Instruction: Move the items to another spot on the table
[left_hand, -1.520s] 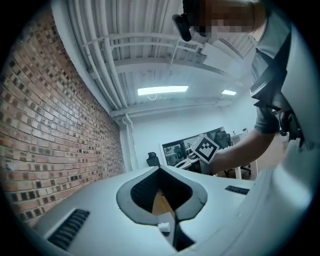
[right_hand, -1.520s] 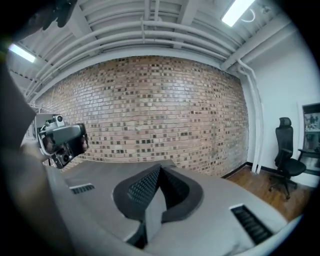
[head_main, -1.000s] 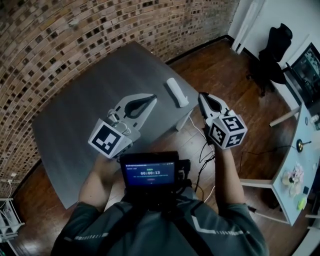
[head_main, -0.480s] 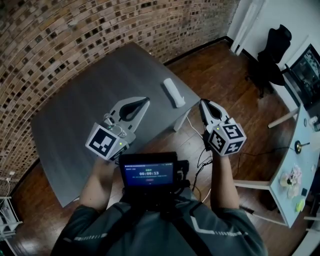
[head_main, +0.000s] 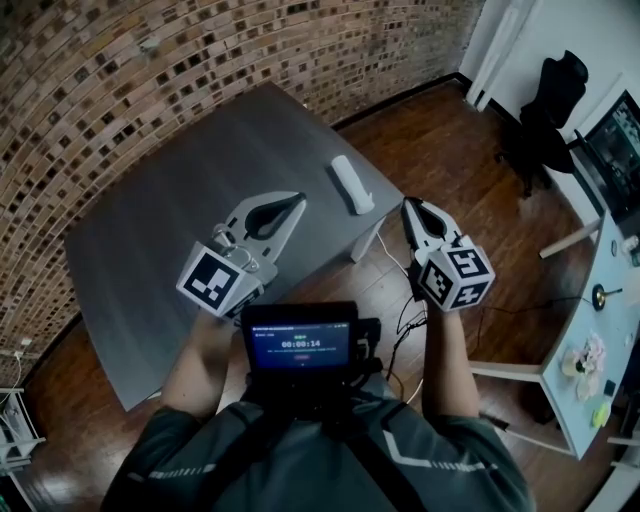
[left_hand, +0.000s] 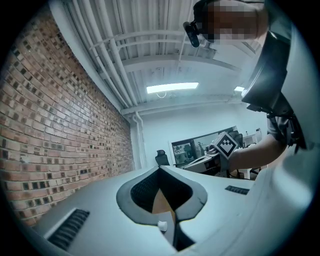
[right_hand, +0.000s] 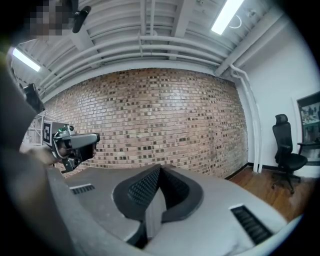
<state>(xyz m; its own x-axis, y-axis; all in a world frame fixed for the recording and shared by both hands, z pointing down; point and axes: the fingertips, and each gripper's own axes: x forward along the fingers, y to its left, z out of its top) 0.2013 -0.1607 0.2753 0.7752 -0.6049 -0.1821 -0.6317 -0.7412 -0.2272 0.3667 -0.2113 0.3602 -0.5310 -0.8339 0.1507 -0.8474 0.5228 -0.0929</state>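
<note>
A white oblong item (head_main: 352, 183) lies on the grey table (head_main: 170, 220) near its right corner. My left gripper (head_main: 298, 200) hovers over the table's near right part, a little left of the item, jaws together with nothing between them (left_hand: 161, 169). My right gripper (head_main: 407, 203) hangs past the table's edge over the wooden floor, to the right of the item; its jaws (right_hand: 160, 167) are also shut and empty. Each gripper shows in the other's view: the right one's marker cube (left_hand: 226, 145) and the left gripper (right_hand: 70, 142).
A brick wall (head_main: 120, 90) runs behind the table. Cables (head_main: 410, 300) lie on the wooden floor under my right gripper. A black office chair (head_main: 545, 110) and a white desk (head_main: 600, 330) with small things stand at the right. A small screen (head_main: 300, 345) sits at my chest.
My right gripper has drawn back slightly toward me. The left gripper and the white item have not moved.
</note>
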